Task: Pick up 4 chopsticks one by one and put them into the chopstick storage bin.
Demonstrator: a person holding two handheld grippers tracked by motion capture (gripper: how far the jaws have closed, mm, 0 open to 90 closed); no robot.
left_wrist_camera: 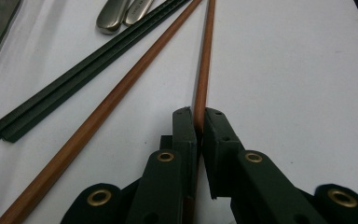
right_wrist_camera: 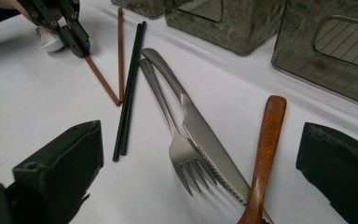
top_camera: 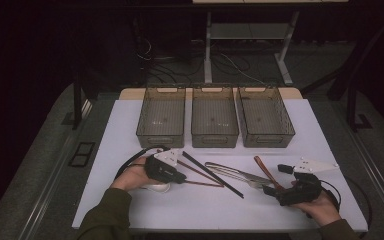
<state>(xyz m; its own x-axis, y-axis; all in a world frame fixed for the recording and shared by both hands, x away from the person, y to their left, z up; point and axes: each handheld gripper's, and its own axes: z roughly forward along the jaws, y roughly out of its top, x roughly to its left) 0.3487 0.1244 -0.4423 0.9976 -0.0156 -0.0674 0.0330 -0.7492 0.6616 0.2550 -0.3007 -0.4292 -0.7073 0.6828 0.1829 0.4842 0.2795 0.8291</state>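
My left gripper (left_wrist_camera: 199,114) is shut on one brown chopstick (left_wrist_camera: 205,60) lying on the white table (top_camera: 130,130). The second brown chopstick (left_wrist_camera: 121,93) lies beside it, angled away. A pair of black chopsticks (left_wrist_camera: 74,79) rests further left. In the high view the left gripper (top_camera: 182,178) sits at the near left. My right gripper (right_wrist_camera: 203,135) stands wide open over a steel fork (right_wrist_camera: 186,161), a steel knife (right_wrist_camera: 193,123) and a wooden spoon handle (right_wrist_camera: 268,140), touching none of them. The right gripper (top_camera: 276,179) is at the near right.
Three smoky plastic bins (top_camera: 161,117) (top_camera: 214,117) (top_camera: 265,117) stand in a row at the back of the table. A small white object (top_camera: 156,187) lies under the left hand. Table legs and cables show on the floor beyond.
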